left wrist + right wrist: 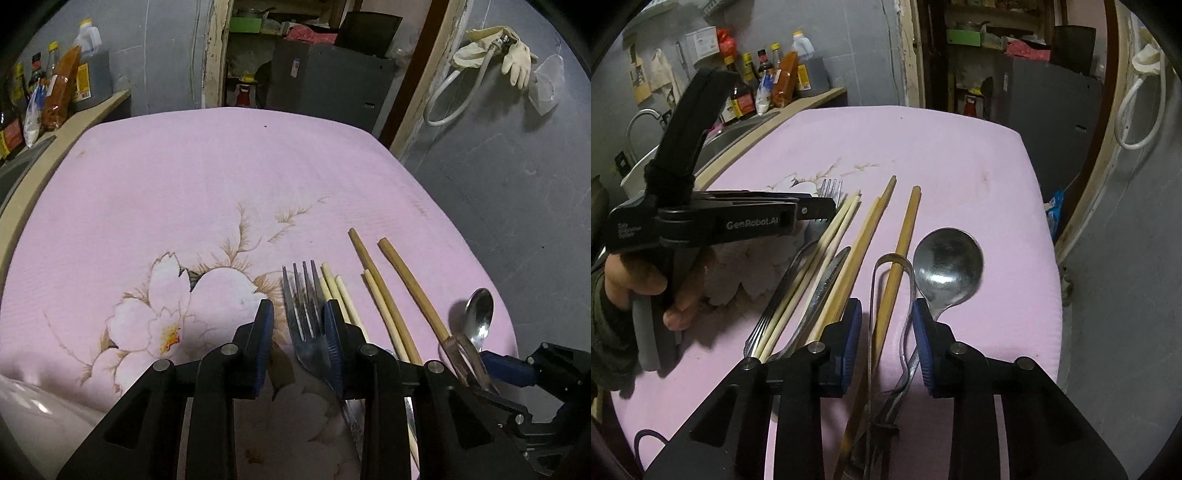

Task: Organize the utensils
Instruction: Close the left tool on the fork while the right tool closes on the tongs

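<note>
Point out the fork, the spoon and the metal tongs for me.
fork (300,291): left wrist view, on the tines.
spoon (947,264): right wrist view, middle of the bowl.
metal tongs (892,257): right wrist view, on the curved closed end.

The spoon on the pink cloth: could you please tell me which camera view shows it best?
The right wrist view: the spoon lies close, its whole bowl and neck visible. The left wrist view shows the spoon small at the right edge, handle hidden.

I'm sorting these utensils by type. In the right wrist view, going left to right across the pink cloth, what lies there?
Fork → pale chopsticks → knife → light brown chopsticks → darker chopstick → tongs → spoon.
</note>
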`<state>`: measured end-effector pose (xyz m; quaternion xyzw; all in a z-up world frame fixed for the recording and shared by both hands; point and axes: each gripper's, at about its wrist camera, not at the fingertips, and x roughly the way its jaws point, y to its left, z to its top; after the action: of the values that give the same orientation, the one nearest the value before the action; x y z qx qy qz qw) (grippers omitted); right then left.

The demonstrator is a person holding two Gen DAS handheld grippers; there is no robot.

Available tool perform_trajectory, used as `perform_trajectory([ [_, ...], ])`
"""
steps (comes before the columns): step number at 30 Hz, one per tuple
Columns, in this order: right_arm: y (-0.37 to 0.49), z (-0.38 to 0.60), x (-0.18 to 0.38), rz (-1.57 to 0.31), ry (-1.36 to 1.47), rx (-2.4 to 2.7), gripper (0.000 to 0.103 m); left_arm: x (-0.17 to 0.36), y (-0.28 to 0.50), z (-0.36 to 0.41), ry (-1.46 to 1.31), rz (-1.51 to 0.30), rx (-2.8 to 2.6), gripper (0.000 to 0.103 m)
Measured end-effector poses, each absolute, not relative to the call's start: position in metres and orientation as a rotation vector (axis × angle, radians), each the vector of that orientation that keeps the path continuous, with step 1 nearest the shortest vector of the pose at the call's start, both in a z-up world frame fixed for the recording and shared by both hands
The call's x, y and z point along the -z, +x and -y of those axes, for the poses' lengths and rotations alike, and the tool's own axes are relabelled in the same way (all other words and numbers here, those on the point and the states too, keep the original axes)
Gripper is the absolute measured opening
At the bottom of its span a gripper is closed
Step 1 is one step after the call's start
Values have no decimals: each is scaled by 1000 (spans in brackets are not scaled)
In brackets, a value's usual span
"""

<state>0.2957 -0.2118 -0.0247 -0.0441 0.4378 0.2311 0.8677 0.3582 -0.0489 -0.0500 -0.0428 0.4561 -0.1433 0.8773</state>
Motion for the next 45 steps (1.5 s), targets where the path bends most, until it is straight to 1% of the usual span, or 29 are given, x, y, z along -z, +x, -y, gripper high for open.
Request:
perform_trajectory([
  [1, 297, 211, 25, -916, -89, -482, 25, 50, 358, 49, -92, -952, 304, 17],
  [3, 297, 210, 25, -918, -82, -479, 25, 50, 361, 48, -100, -956, 306, 12],
  [5, 299, 211, 25, -918, -66, -474, 25, 49, 362, 47, -108, -953, 309, 11],
  [8, 299, 210, 25, -916, -62, -468, 25, 47, 361, 48, -126, -943, 312, 5],
  [9, 298, 210, 25, -914, -58, -466, 25, 46, 361, 48, -130, -940, 314, 5],
  [12, 296, 214, 25, -911, -49, -461, 21, 44, 358, 51, -125, -930, 321, 4],
  [14, 296, 216, 26, -909, -31, -463, 21, 41, 354, 53, -133, -916, 340, 1],
  [21, 286, 221, 22, -882, 19, -465, 21, 28, 336, 60, -88, -897, 383, 0],
  [26, 271, 222, 16, -845, 24, -460, 21, 32, 325, 56, -113, -940, 389, 0],
  [34, 265, 223, 21, -872, 50, -472, 21, 35, 311, 52, -104, -977, 411, 0],
  [42, 264, 221, 25, -882, 52, -485, 21, 44, 316, 44, -139, -1063, 442, 4],
  [45, 265, 220, 26, -884, 55, -489, 21, 47, 318, 44, -147, -1070, 458, 4],
])
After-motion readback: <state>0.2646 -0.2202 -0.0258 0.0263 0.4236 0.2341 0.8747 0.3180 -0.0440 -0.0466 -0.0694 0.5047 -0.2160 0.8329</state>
